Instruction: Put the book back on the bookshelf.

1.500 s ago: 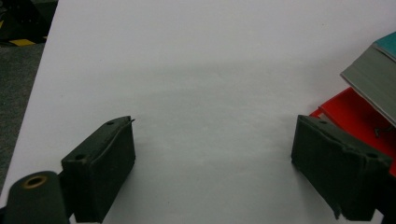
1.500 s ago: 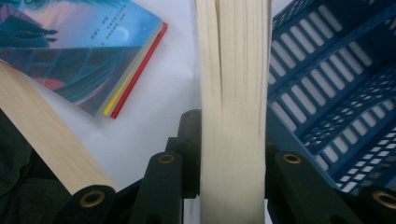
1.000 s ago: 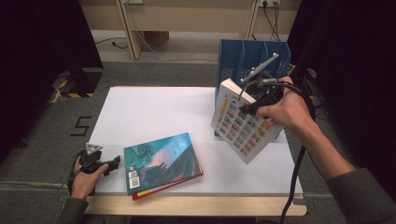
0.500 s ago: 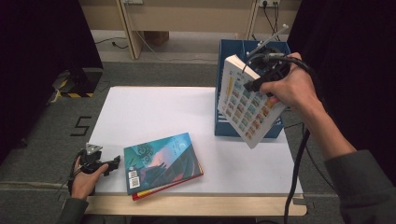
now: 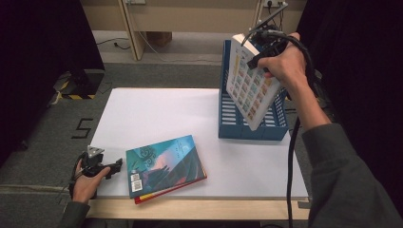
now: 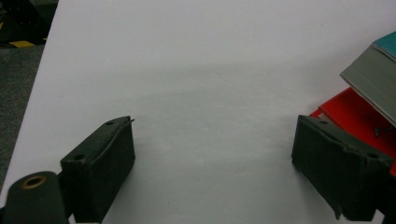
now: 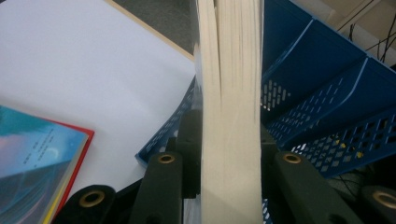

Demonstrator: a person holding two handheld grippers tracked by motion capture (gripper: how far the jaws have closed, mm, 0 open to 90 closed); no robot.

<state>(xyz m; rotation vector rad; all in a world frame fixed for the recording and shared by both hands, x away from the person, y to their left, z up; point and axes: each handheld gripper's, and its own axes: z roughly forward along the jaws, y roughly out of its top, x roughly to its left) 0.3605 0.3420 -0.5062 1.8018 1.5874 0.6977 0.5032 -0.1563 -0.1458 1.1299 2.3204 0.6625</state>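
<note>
Right tool (image 5: 266, 45) holds book (image 5: 249, 90) over blue rack (image 5: 228, 118).
Book is tilted, clamped btw. the jaws, above bench's (image 5: 157, 114) far right corner; left tool (image 5: 102, 167) wide open at near left edge.

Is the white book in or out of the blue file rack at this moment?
Out: the white book hangs tilted above the blue rack, clamped in the right hand-held gripper.
</note>
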